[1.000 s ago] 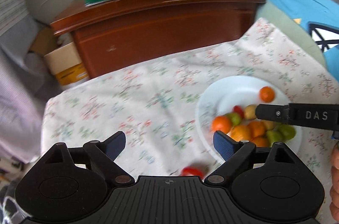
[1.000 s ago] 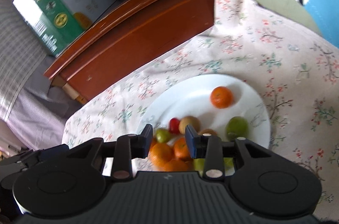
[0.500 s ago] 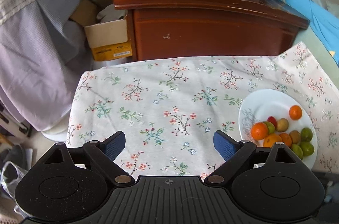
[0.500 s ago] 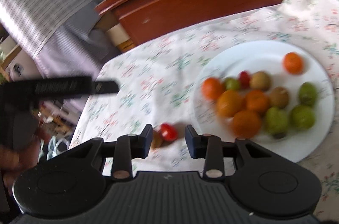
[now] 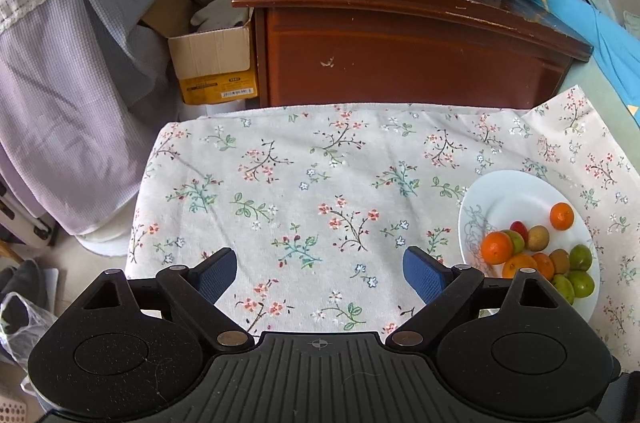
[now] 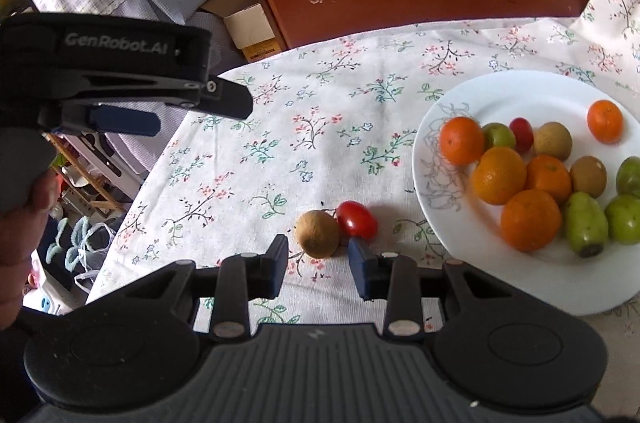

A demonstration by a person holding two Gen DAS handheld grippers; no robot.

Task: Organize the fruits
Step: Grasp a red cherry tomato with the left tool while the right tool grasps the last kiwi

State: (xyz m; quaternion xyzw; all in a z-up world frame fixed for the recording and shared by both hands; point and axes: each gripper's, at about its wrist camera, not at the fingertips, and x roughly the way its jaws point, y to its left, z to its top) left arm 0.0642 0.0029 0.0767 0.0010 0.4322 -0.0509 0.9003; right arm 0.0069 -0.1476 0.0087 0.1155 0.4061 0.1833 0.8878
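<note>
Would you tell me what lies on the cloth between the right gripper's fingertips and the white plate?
In the right wrist view, a brown kiwi and a red tomato, touching each other, lie just ahead of the right gripper; bare floral cloth separates them from the plate.

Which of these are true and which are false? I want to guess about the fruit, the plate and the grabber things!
1. A brown fruit and a red tomato lie on the tablecloth, off the plate. True.
2. The right gripper is squeezing the brown fruit. False: its jaws are open, just short of it.
3. The plate is empty. False: it holds oranges and green and brown fruits.
4. The left gripper is open and holds nothing. True.
</note>
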